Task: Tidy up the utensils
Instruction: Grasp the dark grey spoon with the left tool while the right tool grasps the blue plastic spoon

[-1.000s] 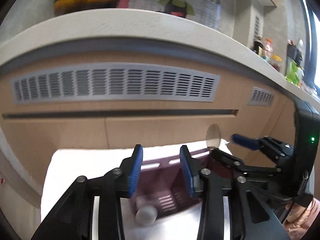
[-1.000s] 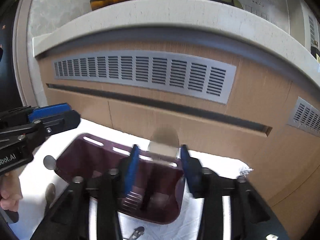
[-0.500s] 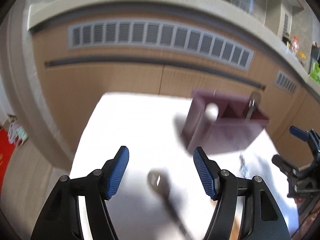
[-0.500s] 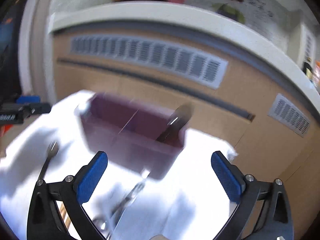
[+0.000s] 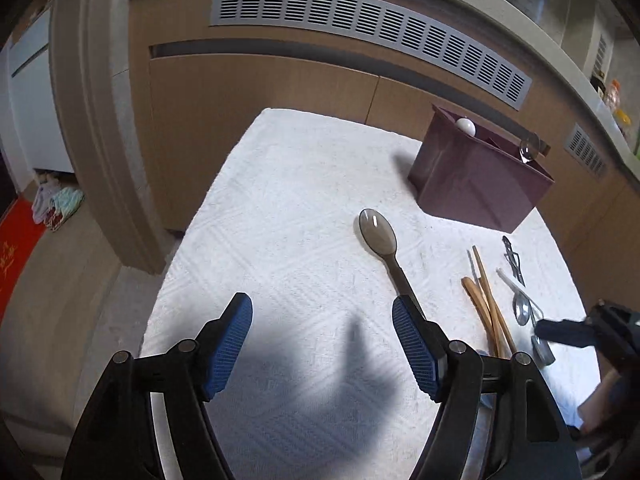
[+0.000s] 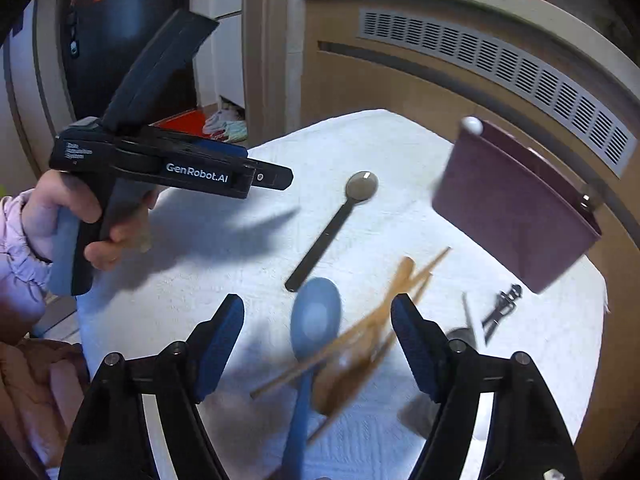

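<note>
I am working at a table with a white cloth on it. My left gripper hangs above the cloth with its jaws spread wide and nothing between them. My right gripper is the same: jaws wide apart, holding nothing.

The dark red holder box stands at the far right side of the cloth. A white-tipped thing and a shiny spoon already stick out of it. The rest is loose on the cloth: a gray spoon in the middle, a blue spoon and wooden chopsticks right under my right gripper, and a small black tool near the box.

I think the next job is picking up one loose thing. The gray spoon's handle lies just beside my left gripper's right finger, so I would slide over it, come down straight, and pinch the thin handle across its narrow side. The blue spoon lies mixed up with the chopsticks, so I must grab only one.

My left gripper points forward and down. In the right view, the hand holds it about level above the cloth.
</note>
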Tool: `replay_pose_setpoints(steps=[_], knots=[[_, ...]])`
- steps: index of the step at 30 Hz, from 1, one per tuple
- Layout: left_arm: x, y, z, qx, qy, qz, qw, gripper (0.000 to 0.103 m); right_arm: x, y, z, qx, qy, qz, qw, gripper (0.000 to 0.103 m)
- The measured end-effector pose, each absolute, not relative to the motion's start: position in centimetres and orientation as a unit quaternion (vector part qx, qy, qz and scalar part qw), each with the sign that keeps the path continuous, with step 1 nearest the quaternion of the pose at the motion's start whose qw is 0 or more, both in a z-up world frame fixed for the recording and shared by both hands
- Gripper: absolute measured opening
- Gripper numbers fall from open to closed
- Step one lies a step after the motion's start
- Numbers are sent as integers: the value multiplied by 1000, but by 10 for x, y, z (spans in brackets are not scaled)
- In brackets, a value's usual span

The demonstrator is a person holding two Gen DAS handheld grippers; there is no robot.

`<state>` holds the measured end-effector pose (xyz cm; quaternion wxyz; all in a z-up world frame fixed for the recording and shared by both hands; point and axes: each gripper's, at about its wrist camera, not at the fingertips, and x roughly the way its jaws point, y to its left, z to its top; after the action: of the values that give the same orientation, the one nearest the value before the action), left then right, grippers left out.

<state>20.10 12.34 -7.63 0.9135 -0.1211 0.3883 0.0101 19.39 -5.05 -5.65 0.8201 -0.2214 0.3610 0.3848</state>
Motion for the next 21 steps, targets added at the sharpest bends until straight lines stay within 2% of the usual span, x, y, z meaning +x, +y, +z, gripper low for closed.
replay_pose_setpoints(steps=[2,4,10,13,21], knots=[[199,127,-76,-128,387,8,913,73,206,-42,-66,-216,389,386,808,47],[197,130,-76,-130,387,8,913,73,216,-40,-75,-196,422,382,799,42],[200,130,-82,-141,396,3,907,73,216,-35,-89,-213,451,365,786,42],[205,123,-85,-142,404,0,904,73,204,-35,-89,-223,445,370,785,31],[230,88,-85,-116,421,-25,899,73,221,-92,-36,-119,401,329,846,31]])
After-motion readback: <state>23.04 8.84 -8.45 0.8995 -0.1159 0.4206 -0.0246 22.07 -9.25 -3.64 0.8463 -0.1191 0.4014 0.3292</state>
